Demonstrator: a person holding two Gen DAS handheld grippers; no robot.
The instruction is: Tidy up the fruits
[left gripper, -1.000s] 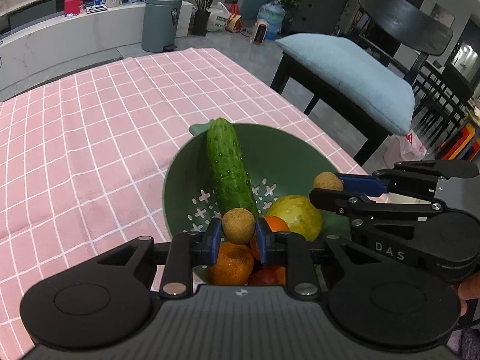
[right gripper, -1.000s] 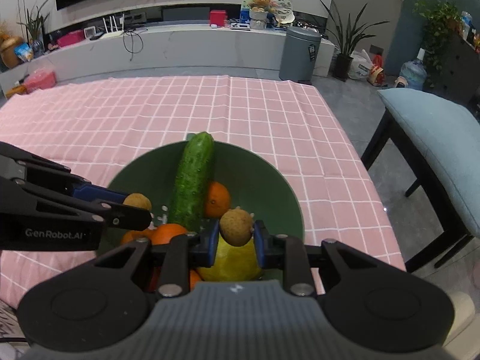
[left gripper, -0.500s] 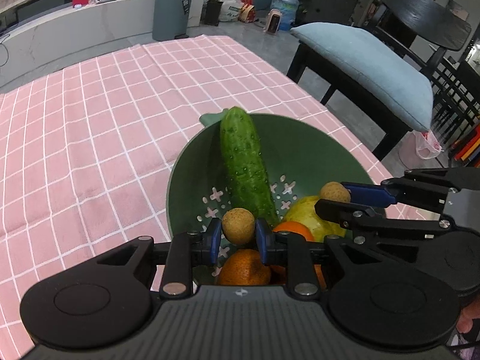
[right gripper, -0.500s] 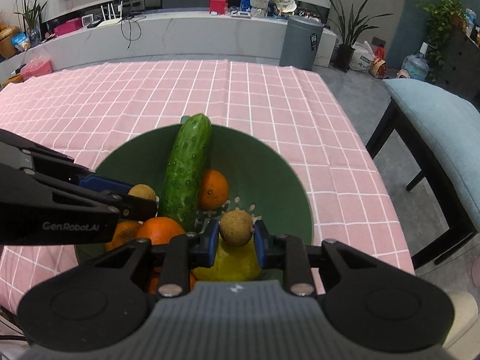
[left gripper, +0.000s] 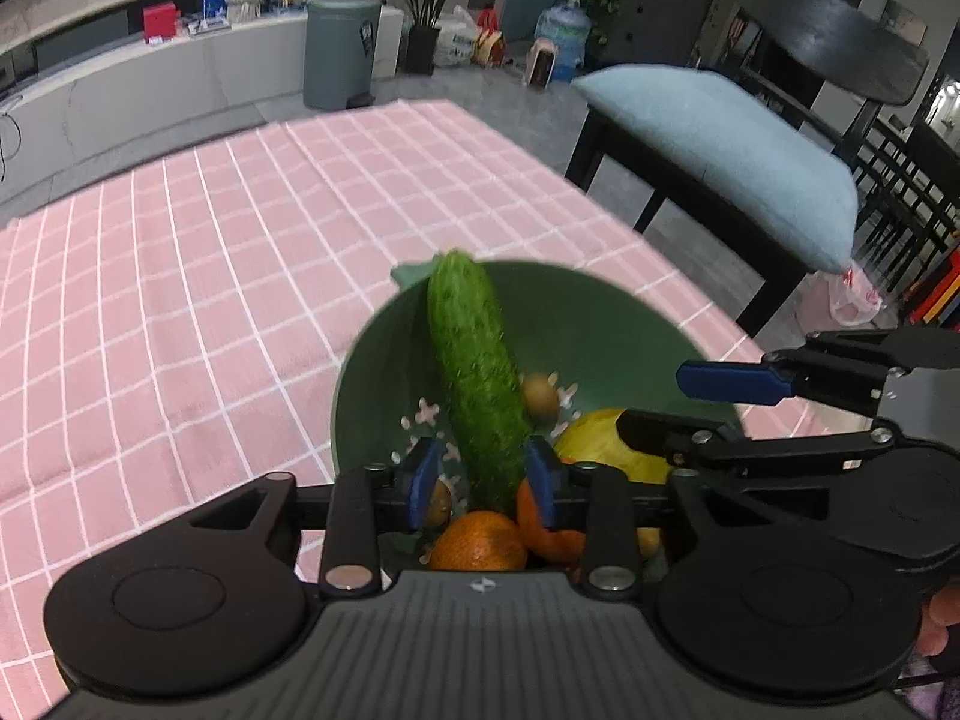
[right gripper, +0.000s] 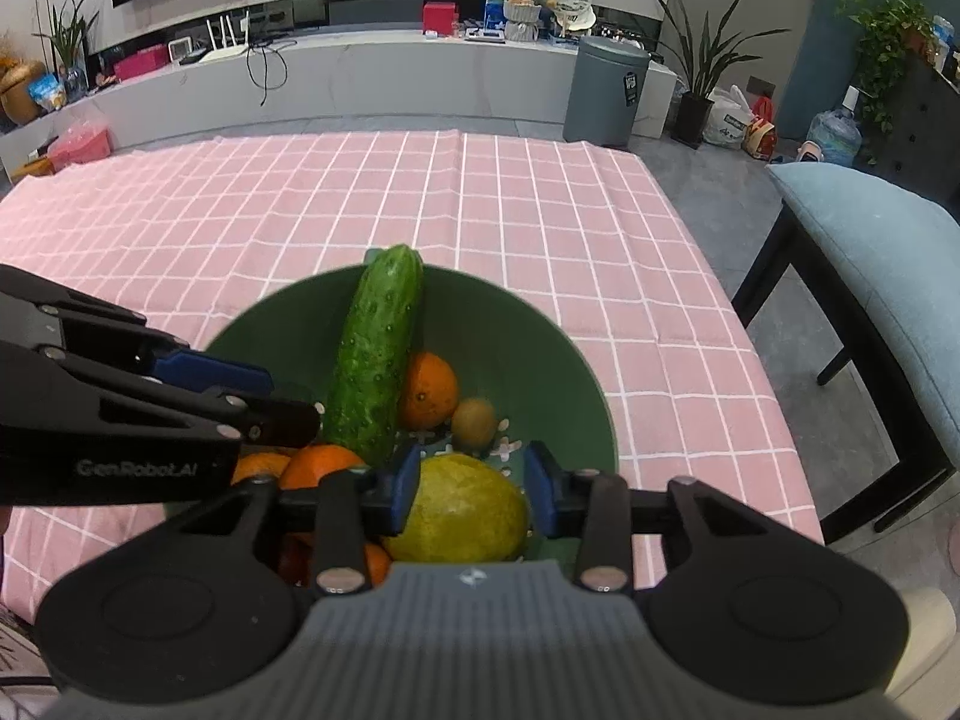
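Observation:
A green colander bowl on the pink checked cloth holds a cucumber, oranges, a yellow-green fruit and two small brown round fruits. One brown fruit lies on the bowl floor right of the cucumber; the other lies by my left gripper's left pad. My left gripper is open over the bowl's near side. My right gripper is open above the yellow-green fruit. Both are empty.
The pink checked tablecloth spreads to the left and far side. The table's right edge runs close to the bowl. A black bench with a blue cushion stands to the right. A grey bin stands beyond the table.
Both grippers have opened and let go of their small brown fruits, which now lie in the bowl. Both grippers have also pulled back slightly.

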